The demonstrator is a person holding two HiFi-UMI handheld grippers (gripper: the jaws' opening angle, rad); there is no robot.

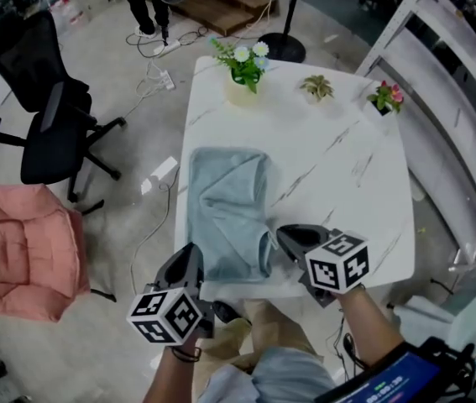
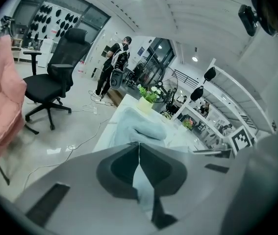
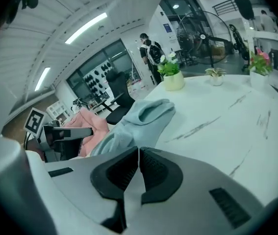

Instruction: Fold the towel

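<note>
A pale blue-grey cloth towel (image 1: 229, 212) lies rumpled on the near-left part of the white marble-patterned square table (image 1: 338, 183), reaching its near rim. The left gripper (image 1: 194, 257) is clamped on the towel's near-left corner and the right gripper (image 1: 283, 235) on its near-right corner, with cloth pinched between both pairs of jaws. A pale pot of white flowers (image 1: 244, 74) stands at the table's far-left edge.

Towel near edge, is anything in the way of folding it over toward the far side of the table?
Nothing visible. The left tool and right tool grip the towel at its near corners, and its top is bare. The flower pot stands beyond its far edge, apart.
</note>
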